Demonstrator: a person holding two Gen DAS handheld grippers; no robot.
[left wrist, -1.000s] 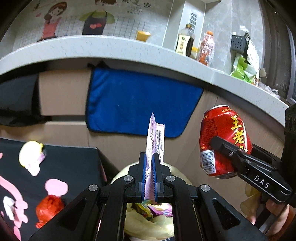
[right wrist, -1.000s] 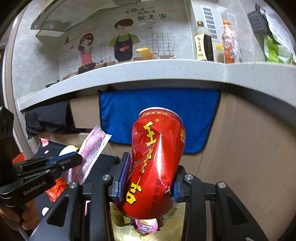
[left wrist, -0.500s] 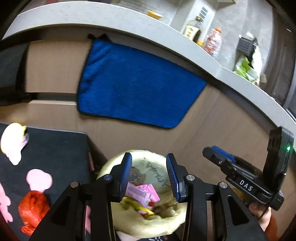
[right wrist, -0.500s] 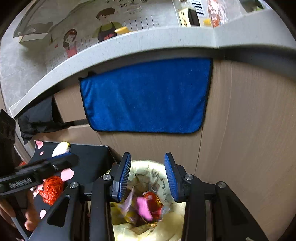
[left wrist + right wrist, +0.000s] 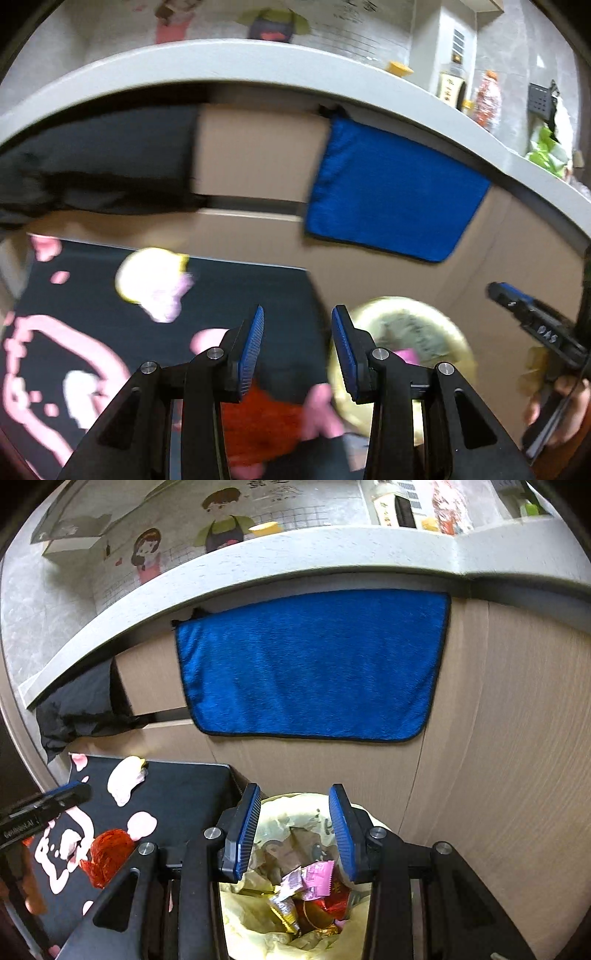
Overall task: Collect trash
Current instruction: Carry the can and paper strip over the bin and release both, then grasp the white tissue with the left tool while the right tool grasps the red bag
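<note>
With wrapper and can now dropped into the lined bin (image 5: 295,934), both left gripper (image 5: 297,349) and right gripper (image 5: 293,829) wide open, empty; red crumpled wrapper (image 5: 107,854) at lower left next.

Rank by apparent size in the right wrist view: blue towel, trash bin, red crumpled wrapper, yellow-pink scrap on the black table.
1. blue towel, largest by far.
2. trash bin, partly hidden by the fingers, so only roughly judged.
3-4. red crumpled wrapper and yellow-pink scrap: look alike; not ranked.
</note>
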